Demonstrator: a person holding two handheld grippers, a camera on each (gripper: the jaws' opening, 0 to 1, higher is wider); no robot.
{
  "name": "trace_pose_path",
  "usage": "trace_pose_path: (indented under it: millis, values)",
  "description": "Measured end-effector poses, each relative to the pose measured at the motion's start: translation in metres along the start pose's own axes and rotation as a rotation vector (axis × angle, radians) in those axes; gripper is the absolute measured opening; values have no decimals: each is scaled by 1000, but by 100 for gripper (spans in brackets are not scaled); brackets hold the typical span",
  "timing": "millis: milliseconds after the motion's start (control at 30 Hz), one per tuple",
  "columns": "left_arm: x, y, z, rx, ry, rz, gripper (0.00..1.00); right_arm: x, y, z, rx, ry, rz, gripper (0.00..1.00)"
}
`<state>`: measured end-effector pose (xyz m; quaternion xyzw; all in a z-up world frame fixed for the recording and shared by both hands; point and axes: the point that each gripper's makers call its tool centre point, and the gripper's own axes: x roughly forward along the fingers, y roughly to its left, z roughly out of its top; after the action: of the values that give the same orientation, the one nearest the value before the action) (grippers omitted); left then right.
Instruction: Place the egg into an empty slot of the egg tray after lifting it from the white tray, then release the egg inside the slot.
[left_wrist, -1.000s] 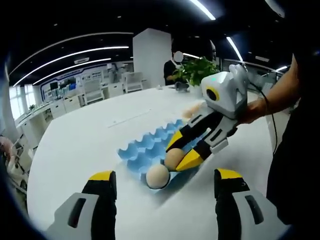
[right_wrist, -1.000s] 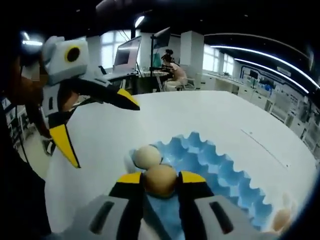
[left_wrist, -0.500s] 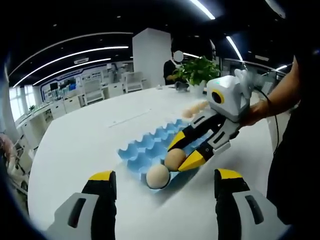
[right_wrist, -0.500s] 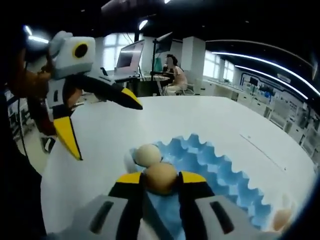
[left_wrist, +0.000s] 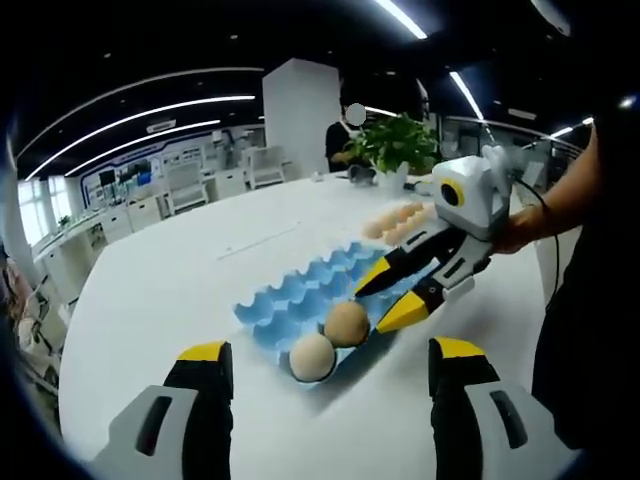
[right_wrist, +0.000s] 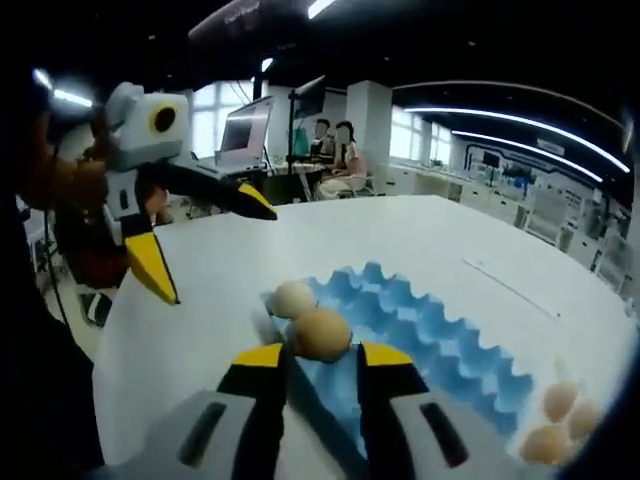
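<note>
The blue egg tray lies on the white table, with two eggs side by side in slots at its near end. The browner egg sits free in its slot next to the paler egg. My right gripper hangs just right of the brown egg, its jaws apart and empty. In the right gripper view the brown egg rests just beyond my right gripper, with the paler egg behind it. My left gripper stands wide open short of the tray, and it hangs at the upper left as the left gripper.
More eggs lie in a group on the table beyond the tray, also seen as eggs at the lower right. A potted plant stands at the table's far edge. People sit at desks in the background. A person's arm holds the right gripper.
My right gripper was shut on the brown egg over the slot. It has drawn back and the egg now sits free in the tray. The left gripper has stayed put.
</note>
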<state>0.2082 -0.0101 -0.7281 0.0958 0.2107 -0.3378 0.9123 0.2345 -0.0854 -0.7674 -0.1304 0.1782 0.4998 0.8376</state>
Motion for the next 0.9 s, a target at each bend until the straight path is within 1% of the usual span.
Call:
trace_pose_path:
  millis: [67,200,400,467,533,567,633,667,733,800,833,900]
  values:
    - [0,-1,0,-2,0,-5,80,-6,-3,-3,4,-3,-13,27]
    - [1,-2,0,2,-1,-8,80,-21,-15,-11,55,-12,-64,27]
    - [2,-2,2,7,0,-14,79,-40,-30,-16,83,-11,-123,27]
    - [3,-2,2,8,0,-16,79,-48,-36,-19,88,-4,-149,27]
    - [3,-3,2,9,-2,-18,79,-60,-47,-23,100,0,-195,27]
    - [3,-3,3,9,-2,-19,79,-63,-49,-24,102,2,-202,27]
    - [4,-2,2,9,-2,-19,79,-79,-64,-32,109,19,-273,27]
    - [4,-3,2,8,-1,-20,79,-85,-69,-35,113,21,-296,27]
    - [5,-3,2,12,0,-23,79,-106,-87,-47,143,50,-380,27]
    - [5,-4,2,11,-1,-25,79,-122,-99,-53,164,46,-440,27]
    - [6,-4,2,12,0,-26,79,-133,-108,-57,179,48,-484,27]
    - [6,-4,3,13,0,-26,79,-149,-120,-64,186,64,-543,27]
